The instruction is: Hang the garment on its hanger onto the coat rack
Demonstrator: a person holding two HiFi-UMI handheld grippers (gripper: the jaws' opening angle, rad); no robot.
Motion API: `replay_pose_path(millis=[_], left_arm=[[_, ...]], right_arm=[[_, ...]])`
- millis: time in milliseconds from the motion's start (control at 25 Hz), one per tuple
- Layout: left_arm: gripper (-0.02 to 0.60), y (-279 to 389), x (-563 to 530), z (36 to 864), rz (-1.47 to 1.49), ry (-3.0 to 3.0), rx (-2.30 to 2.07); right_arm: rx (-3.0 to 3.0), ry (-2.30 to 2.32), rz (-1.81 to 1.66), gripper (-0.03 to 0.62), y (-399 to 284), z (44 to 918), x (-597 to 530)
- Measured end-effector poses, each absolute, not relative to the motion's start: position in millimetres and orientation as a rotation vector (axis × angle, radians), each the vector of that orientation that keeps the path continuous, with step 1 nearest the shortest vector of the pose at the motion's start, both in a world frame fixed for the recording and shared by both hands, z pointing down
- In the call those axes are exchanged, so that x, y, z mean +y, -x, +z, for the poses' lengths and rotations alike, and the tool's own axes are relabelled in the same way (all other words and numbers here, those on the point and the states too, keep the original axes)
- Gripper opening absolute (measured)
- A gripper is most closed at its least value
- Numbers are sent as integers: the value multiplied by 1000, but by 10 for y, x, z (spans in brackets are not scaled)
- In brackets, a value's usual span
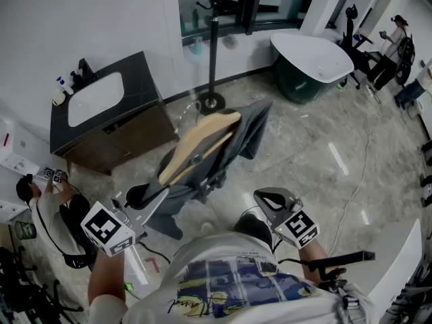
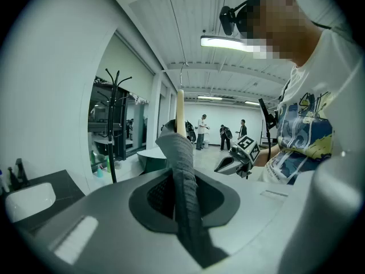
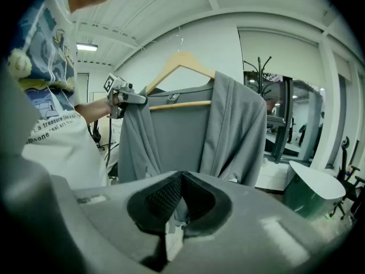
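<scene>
A grey garment (image 1: 233, 144) hangs on a wooden hanger (image 1: 199, 140) held up in front of me. My left gripper (image 1: 150, 196) is shut on the garment's shoulder at the hanger's end. In the left gripper view (image 2: 177, 193) the grey fabric (image 2: 181, 164) runs between the pads and the hanger (image 2: 180, 110) stands edge-on above. The black coat rack (image 1: 214, 46) stands beyond the hanger, apart from it. My right gripper (image 1: 268, 200) hovers to the right, below the garment, shut and empty. In its own view (image 3: 181, 201) it faces the garment (image 3: 194, 136), hanger (image 3: 182, 64) and left gripper (image 3: 122, 94).
A dark vanity with a white sink (image 1: 101, 106) stands at the left, a green-and-white bathtub (image 1: 310, 56) at the back right. A person (image 1: 50, 211) crouches at the left. Other people (image 1: 395, 39) stand far right. A cable (image 1: 358, 181) lies on the marble floor.
</scene>
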State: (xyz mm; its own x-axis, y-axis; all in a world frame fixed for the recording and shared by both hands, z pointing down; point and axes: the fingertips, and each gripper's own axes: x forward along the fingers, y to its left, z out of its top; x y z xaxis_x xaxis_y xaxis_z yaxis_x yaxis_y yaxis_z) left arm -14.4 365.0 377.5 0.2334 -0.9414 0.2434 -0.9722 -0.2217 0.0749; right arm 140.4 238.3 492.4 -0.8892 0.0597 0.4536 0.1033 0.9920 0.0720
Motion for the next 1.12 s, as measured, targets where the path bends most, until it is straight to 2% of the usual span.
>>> replay_pose_path(millis=[280,560,920,1120], left_arm=[[42,152,3525,3846,220,-2302,-1763],[42,212,2944,3817,250,-2322,-1725],[41,470,1630,3658,243,-2318,-1703],[43,690,754,3548,230,-2332,-1700]], right_arm=[[-2653,118,-116,1,-1397,4966,2329],[-2661,119,-48,2,-1306,5087,1805],[-2750,136,-4,3,-974,4960,536],[-2719,116,32,43,-967,4998,-237]])
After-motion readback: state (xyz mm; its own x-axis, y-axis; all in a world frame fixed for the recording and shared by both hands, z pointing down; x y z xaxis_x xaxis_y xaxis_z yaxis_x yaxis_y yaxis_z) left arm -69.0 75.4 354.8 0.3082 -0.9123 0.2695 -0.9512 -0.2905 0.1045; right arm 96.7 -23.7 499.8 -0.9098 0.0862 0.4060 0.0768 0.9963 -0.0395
